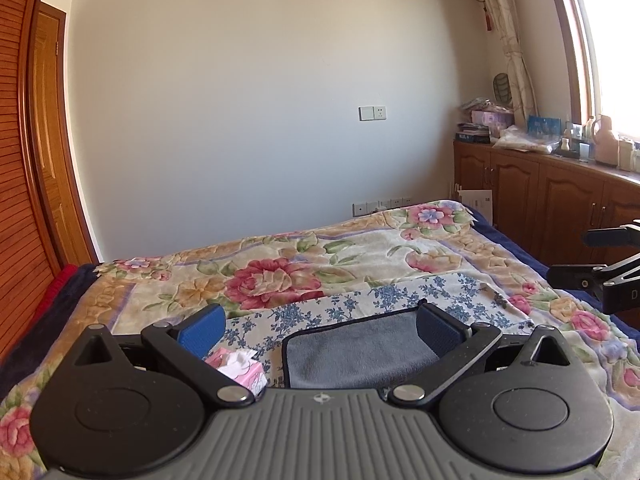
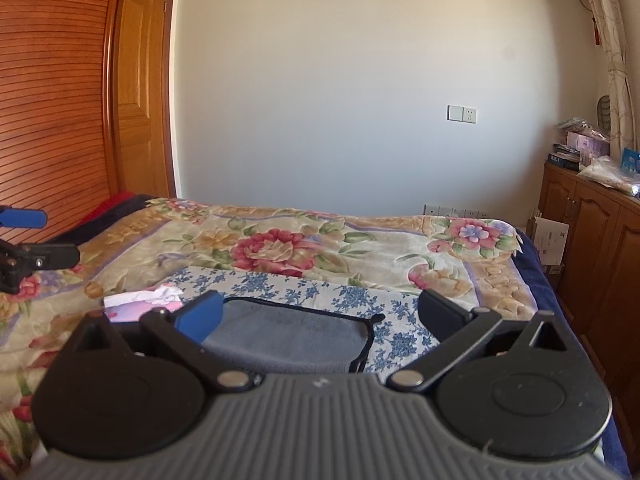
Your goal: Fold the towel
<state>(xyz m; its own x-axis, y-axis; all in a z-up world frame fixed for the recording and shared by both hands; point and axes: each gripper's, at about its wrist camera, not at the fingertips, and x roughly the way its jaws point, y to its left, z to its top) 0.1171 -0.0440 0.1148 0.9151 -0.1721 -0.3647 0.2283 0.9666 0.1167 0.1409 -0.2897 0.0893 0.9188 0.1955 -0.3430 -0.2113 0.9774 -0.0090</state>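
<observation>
Both grippers up off the bed, jaws wide, nothing held; towel not yet gripped.

Left to right: tissue box (image 1: pixel 240 366) sits just beside the left edge of the grey towel (image 1: pixel 360 350), both on the blue-flowered cloth (image 1: pixel 320 308) over the floral blanket (image 1: pixel 280 272), toward the bed's near edge. My left gripper (image 1: pixel 320 330) hovers spread above the towel, empty. My right gripper (image 2: pixel 320 312) likewise, spread and empty, over the towel's right half. I judge the good start is dropping each onto a near corner, pinching only the towel's dark hem, not the cloth beneath, and clearing the tissue box.
</observation>
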